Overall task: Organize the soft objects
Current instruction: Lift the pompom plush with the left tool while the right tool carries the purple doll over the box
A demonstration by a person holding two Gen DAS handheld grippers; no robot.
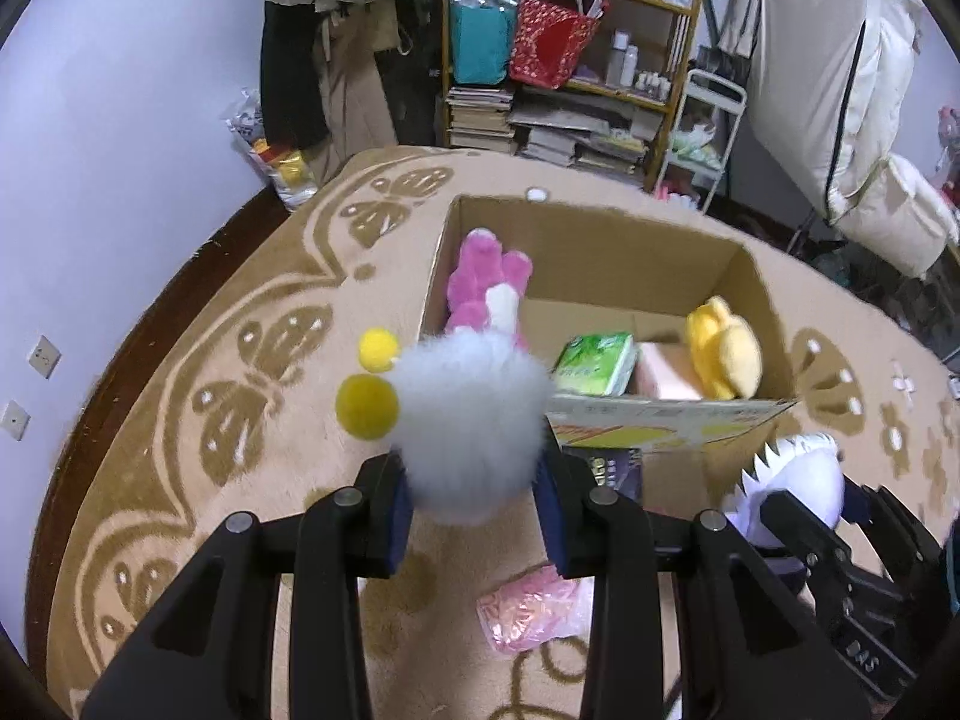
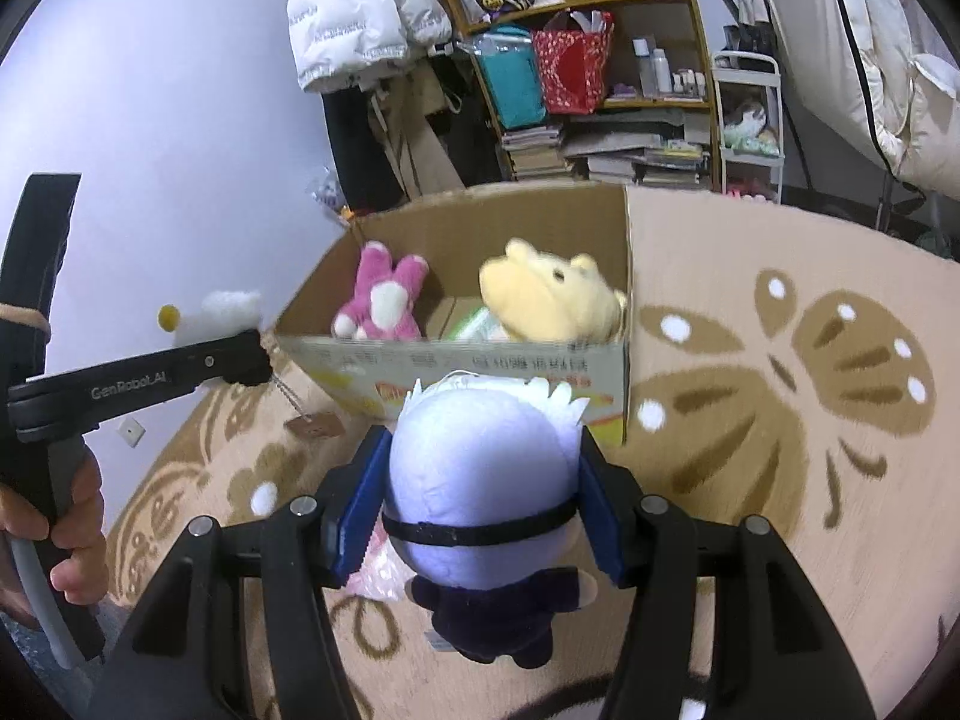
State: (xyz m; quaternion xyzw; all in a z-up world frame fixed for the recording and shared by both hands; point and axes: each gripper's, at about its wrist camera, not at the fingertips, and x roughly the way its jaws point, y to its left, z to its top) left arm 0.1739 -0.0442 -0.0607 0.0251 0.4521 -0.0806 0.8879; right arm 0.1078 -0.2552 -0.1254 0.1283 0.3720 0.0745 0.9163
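My left gripper (image 1: 477, 504) is shut on a fluffy white plush with yellow pompoms (image 1: 471, 420), held in the air near the left front corner of an open cardboard box (image 1: 672, 414). My right gripper (image 2: 480, 510) is shut on a white-haired doll with a black blindfold (image 2: 480, 480), held in front of the box's near wall (image 2: 456, 366). Inside the box lie a pink plush (image 1: 480, 282), a yellow plush (image 1: 723, 348), a green tissue pack (image 1: 594, 363) and a pink block (image 1: 663, 375). The left gripper with the white plush (image 2: 225, 309) also shows at the left of the right wrist view.
The box stands on a beige carpet with brown butterfly patterns (image 1: 252, 360). A pink plastic bag (image 1: 531, 609) lies on the carpet below the grippers. A crowded wooden shelf (image 1: 570, 60), hanging clothes and a white cart (image 1: 699, 138) line the back wall.
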